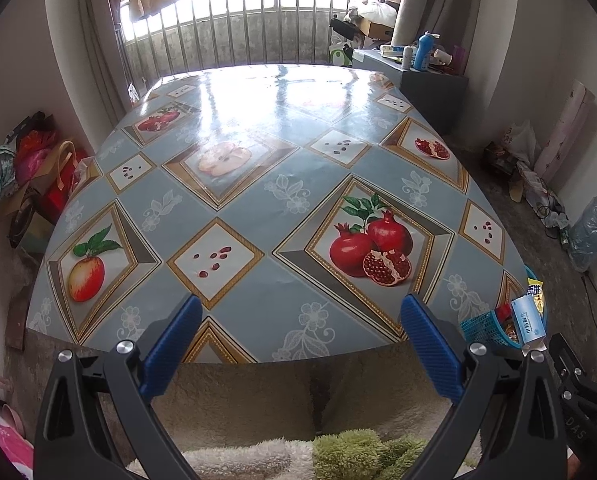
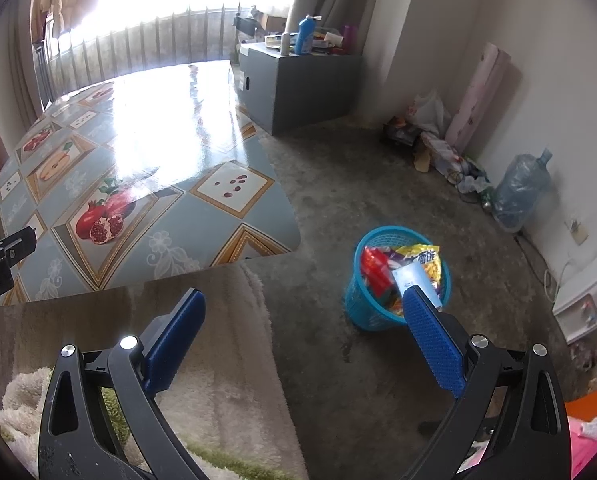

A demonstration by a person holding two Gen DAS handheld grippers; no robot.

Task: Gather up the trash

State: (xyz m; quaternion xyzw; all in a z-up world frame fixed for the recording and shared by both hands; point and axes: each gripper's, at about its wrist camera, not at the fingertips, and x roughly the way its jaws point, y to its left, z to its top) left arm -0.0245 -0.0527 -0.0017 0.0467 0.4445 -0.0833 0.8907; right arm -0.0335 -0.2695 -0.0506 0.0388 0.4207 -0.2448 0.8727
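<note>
Right tool [image 2: 304,308] agape above blue basket [image 2: 362,312] of wrappers [image 2: 420,258].

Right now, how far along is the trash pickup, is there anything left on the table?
It looks nearly done. The blue basket on the floor beside the table already holds wrappers, including a yellow snack bag and a white box. Nothing is in hand: the left tongs and right tongs are both open and hold nothing. No trash shows on the tabletop in either view.
</note>
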